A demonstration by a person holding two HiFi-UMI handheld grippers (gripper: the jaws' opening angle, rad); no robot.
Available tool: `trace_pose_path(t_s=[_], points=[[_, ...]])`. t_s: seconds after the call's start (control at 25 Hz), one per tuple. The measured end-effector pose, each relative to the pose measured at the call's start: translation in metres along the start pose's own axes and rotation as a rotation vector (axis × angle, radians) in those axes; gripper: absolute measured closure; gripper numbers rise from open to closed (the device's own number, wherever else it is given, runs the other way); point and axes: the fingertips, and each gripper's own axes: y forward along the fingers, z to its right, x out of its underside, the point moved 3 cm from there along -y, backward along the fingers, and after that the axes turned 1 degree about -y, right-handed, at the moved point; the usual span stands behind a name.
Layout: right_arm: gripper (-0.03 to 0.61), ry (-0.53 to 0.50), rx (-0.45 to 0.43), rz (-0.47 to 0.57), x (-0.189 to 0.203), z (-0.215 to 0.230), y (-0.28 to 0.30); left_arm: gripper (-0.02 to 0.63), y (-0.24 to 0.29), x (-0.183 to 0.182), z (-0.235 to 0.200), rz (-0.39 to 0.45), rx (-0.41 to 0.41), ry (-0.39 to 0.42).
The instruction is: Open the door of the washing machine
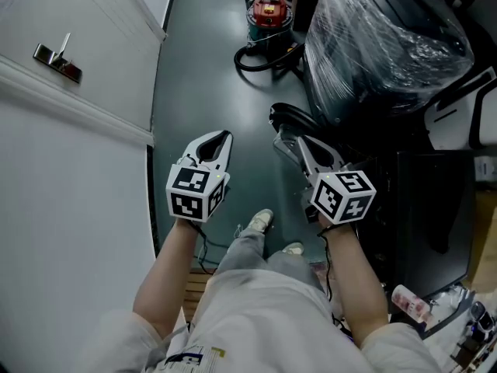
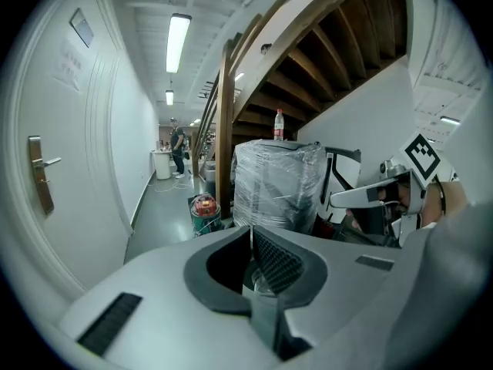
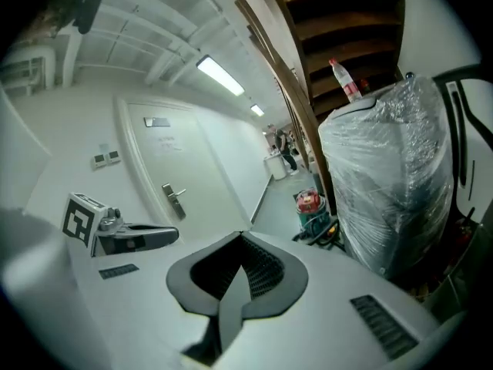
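Note:
No washing machine door can be made out in any view. In the head view my left gripper (image 1: 224, 136) and my right gripper (image 1: 282, 137) are held side by side above the dark floor, both pointing away from me. Each is shut with nothing between its jaws. Seen from the left gripper view, the left gripper (image 2: 250, 233) has its tips meeting, and the right gripper (image 2: 362, 196) shows at the right. From the right gripper view the right gripper (image 3: 243, 236) is likewise shut, with the left gripper (image 3: 131, 237) at the left.
A big plastic-wrapped bulk (image 1: 380, 45) stands ahead on the right, with a bottle (image 3: 345, 79) on top. A red canister (image 1: 268, 10) and black cables lie on the floor beyond. A white door with a handle (image 1: 58, 57) lines the left. White appliance parts (image 1: 458, 119) sit at the right.

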Motion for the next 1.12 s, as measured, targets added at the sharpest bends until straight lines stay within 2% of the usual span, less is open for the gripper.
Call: trace_pose_path(t_s=[0.12,0.32,0.8,1.04,1.12], points=[[0.552,-0.05,0.005,0.056,-0.023,-0.006,-0.023,0.586,-0.013,-0.019,0.01,0.044,0.003,0.024],[0.552,-0.14,0.003,0.136,-0.054,-0.022,-0.062,0.586,-0.036,-0.053,0.028,0.118,0.0,0.127],[0.552,-0.392,-0.062,0.333,-0.114,-0.092,-0.143,0.586,-0.11,-0.115,0.074,0.271,0.02,0.305],[0.552,-0.415,-0.066,0.394,-0.132,-0.115,-0.177,0.586,-0.143,-0.126,0.086,0.321,0.003,0.34],[0.552,-0.429,-0.065,0.4,-0.133,-0.122,-0.189,0.586,-0.156,-0.132,0.091,0.353,-0.009,0.314]])
